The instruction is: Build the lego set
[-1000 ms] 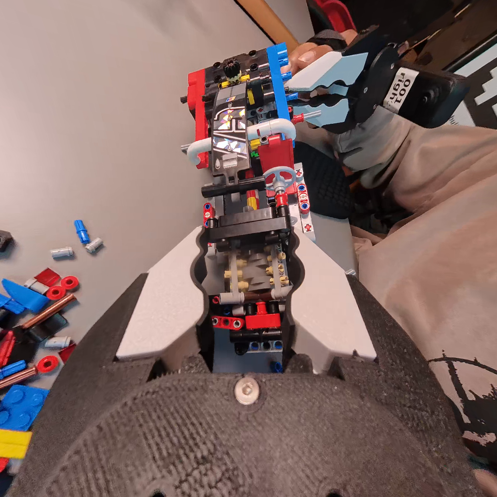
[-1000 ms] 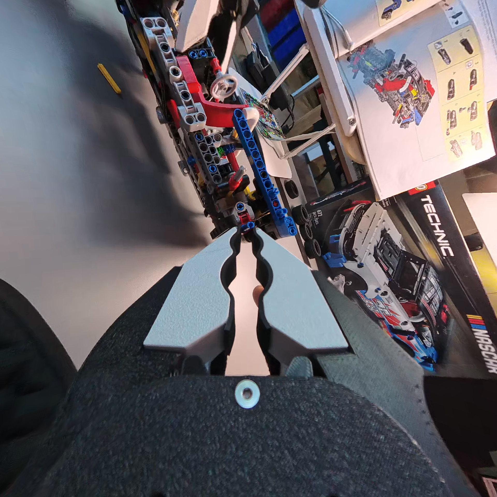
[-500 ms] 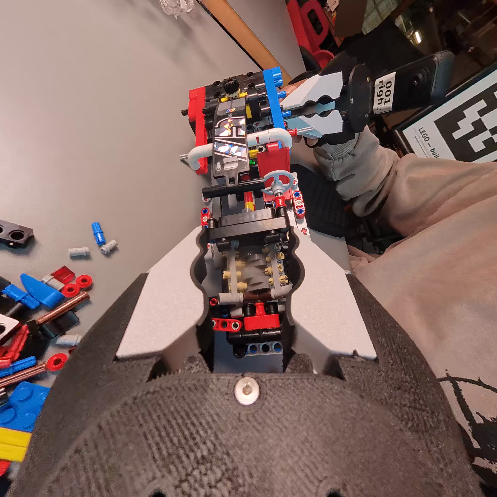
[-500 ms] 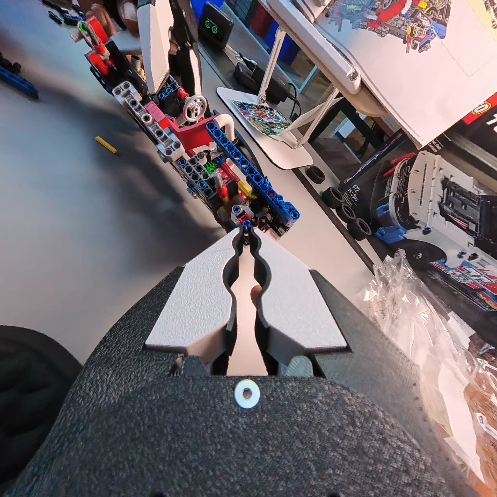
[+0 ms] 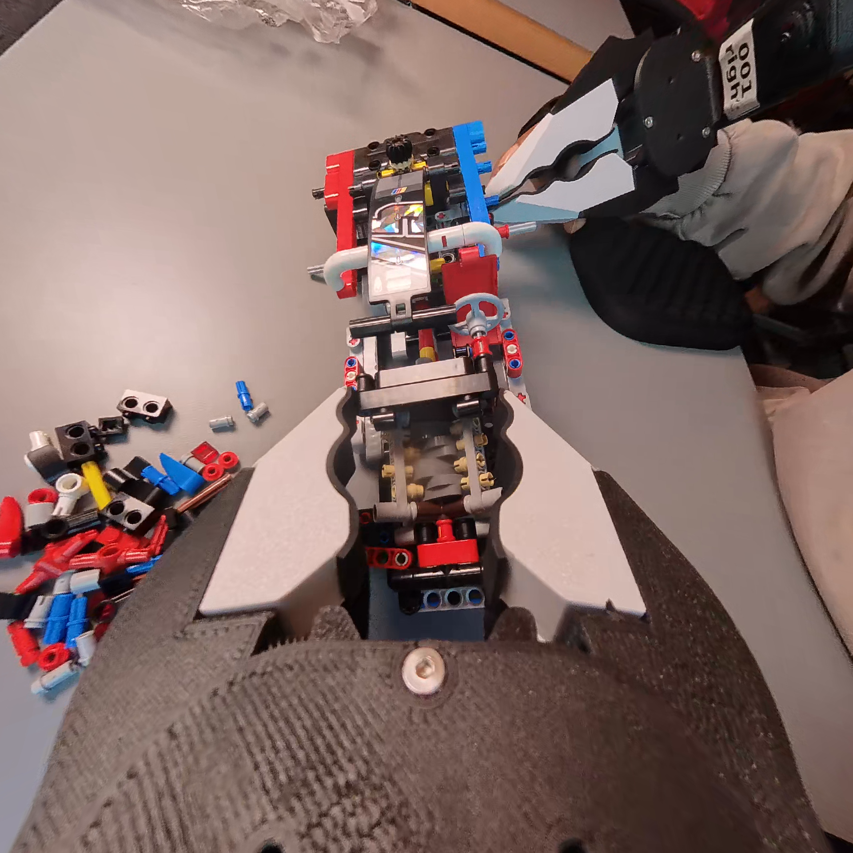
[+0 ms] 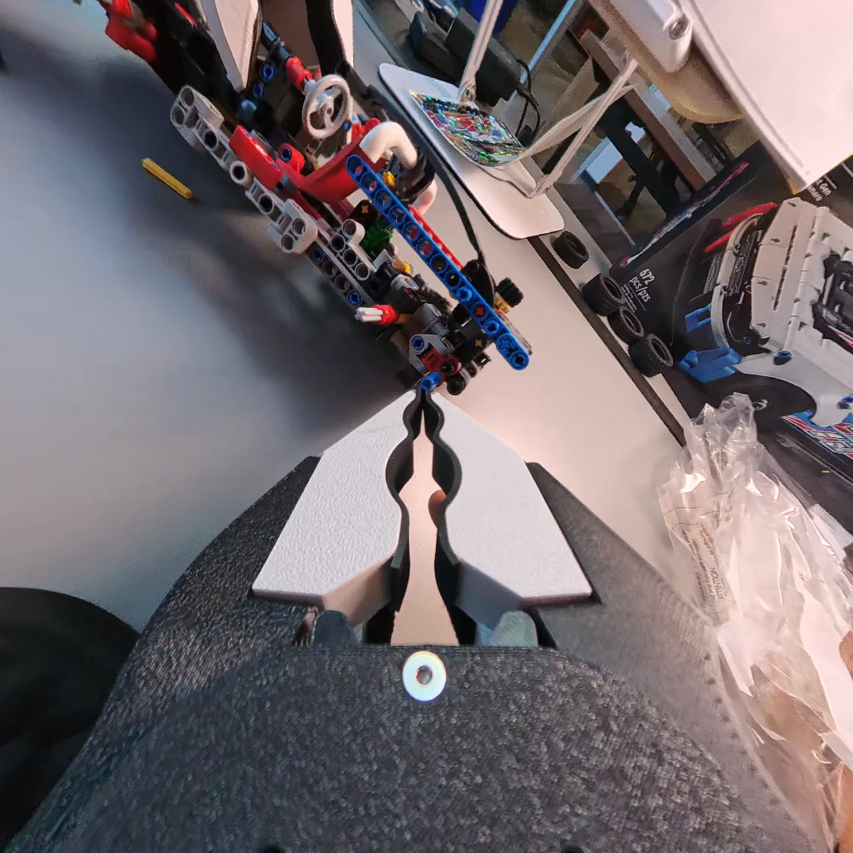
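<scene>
Each gripper has two pale grey wedge-shaped fingers point(image 5: 286, 521) with dark, wavy inner edges, set in a rough black printed body with one silver screw point(image 5: 423, 669) at its centre. The right gripper point(image 5: 501, 196) carries a white label; the person holding it wears a grey cuffed sleeve point(image 5: 757, 231).

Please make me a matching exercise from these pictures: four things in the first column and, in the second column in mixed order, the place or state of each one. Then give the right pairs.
Things:
1. left gripper
2. right gripper
3. yellow stick
4. pile of loose pieces

Places or states:
A. lies alone on the grey table, apart from the car model
B. jaws closed around one end of the car model
C. jaws nearly closed, tips at a small blue pin on the model's end
D. spread on the table beside the left gripper

Pairs: 1-B, 2-C, 3-A, 4-D
</scene>
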Motion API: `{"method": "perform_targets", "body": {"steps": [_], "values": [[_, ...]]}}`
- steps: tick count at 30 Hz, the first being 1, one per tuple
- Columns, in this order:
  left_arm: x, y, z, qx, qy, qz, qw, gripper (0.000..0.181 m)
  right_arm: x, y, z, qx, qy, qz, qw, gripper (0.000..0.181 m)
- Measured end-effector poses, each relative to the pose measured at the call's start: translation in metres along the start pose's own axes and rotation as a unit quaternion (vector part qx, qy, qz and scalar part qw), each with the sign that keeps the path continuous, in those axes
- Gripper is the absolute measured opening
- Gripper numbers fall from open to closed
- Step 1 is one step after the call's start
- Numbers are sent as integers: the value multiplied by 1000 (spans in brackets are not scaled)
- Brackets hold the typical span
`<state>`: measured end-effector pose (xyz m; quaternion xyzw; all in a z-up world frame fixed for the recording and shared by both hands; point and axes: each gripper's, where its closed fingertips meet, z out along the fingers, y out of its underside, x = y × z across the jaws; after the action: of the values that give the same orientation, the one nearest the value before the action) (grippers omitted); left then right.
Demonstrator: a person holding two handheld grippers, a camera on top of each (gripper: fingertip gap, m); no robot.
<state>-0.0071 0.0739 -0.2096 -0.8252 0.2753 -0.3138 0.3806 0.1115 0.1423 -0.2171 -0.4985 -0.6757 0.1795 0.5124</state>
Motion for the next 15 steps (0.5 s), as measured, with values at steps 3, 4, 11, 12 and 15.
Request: {"method": "perform_targets", "body": {"steps": [3, 4, 11, 12, 15], "values": [[-3, 1, -1, -8, -16, 20, 1000, 58, -3, 4, 4, -20, -3, -8, 1000, 0], [-3, 1, -1, -8, -19, 20, 1000, 59, -5, 5, 4, -30, -10, -12, 999, 0], [-8, -3, -3, 8, 4, -41, 999, 58, -88, -32, -19, -73, -197, -62, 976, 11], [-9, -4, -4, 13, 12, -54, 998, 58, -96, -42, -13, -64, -205, -66, 975, 14], [-13, -10, -5, 34, 37, -110, 993, 58, -118, -60, 14, -57, -249, -50, 965, 22]]}}
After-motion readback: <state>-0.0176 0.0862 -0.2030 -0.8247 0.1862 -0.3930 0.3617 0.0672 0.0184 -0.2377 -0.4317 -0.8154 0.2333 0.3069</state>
